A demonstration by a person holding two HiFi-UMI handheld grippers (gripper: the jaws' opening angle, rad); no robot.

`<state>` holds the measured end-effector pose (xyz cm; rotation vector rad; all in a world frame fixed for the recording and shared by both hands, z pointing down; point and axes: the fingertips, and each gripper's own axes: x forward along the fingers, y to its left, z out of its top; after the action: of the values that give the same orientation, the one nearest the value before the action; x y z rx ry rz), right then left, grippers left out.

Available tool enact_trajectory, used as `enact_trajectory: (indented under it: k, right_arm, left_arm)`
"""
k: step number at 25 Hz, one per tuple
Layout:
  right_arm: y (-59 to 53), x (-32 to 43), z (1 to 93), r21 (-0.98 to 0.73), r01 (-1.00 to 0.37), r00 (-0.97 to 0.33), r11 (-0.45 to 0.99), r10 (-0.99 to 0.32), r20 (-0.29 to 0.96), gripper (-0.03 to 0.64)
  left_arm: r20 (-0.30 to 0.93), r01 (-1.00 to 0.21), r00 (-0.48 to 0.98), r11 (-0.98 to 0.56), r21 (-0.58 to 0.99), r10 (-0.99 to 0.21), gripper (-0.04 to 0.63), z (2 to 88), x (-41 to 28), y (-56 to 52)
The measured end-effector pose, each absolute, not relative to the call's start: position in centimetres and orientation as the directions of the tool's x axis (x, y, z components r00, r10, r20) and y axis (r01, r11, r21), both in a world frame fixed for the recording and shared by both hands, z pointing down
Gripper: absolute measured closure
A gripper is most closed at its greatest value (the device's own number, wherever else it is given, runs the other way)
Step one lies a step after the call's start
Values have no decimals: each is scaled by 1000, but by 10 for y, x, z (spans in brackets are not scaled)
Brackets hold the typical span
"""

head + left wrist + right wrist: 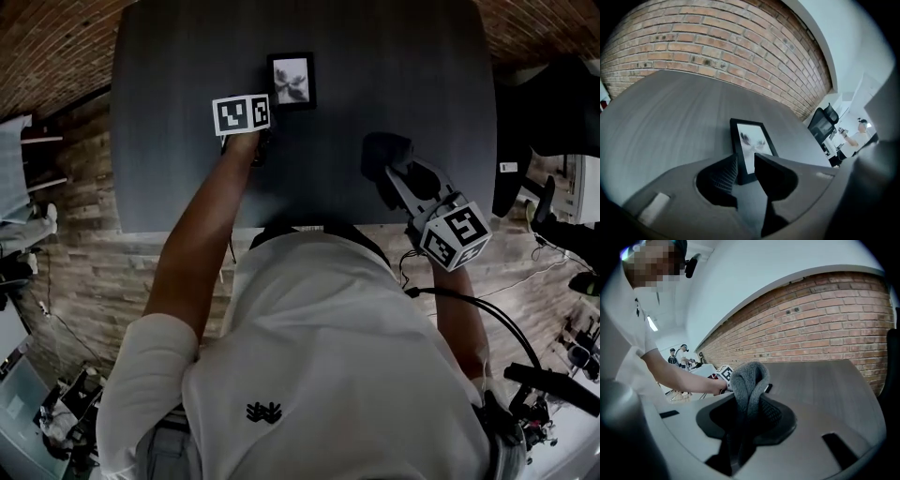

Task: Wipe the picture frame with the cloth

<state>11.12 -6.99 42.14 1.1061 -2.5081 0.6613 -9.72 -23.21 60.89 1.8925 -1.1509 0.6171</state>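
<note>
Left gripper (745, 171) jaws stood slightly apart, the frame's (751, 145) near edge showing between them, contact unclear. The head view hid those tips. Right gripper (747, 413) was clamped on the cloth (747, 380), above the table (403, 75).

White short-sleeved shirt (328, 356) bearing a small dark emblem (264, 412).

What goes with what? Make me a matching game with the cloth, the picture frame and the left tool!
Things:
1. cloth
2. picture frame
3. left tool

States:
A. lying on the dark table, picture side up
B. jaws apart, right at the frame's near end
C. pinched in the right tool

Pairs: 1-C, 2-A, 3-B
</note>
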Motion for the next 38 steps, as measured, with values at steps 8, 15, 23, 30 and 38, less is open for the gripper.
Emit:
enact_trajectory:
  k: [8, 15, 23, 30, 38]
  right_arm:
    - [-91, 146, 443, -329, -720, -685, 611, -551, 476, 508]
    - [-104, 165, 453, -343, -701, -703, 625, -524, 481, 508]
    - [-112, 168, 456, -361, -690, -715, 628, -510, 478, 508]
    - [-115, 167, 460, -372, -682, -723, 630, -503, 474, 508]
    - [-119, 162, 465, -383, -681, -724, 624, -495, 480, 508]
  left_arm:
    - [793, -938, 347, -177, 298, -500, 500, 633, -99, -259]
    - [814, -962, 273, -145, 231, -512, 500, 645, -101, -270]
    - [814, -962, 272, -163, 218, -514, 502, 642, -100, -275]
    - [799, -953, 299, -198, 228, -521, 502, 639, -94, -275]
    - [787, -945, 326, -192, 264, -524, 474, 642, -92, -277]
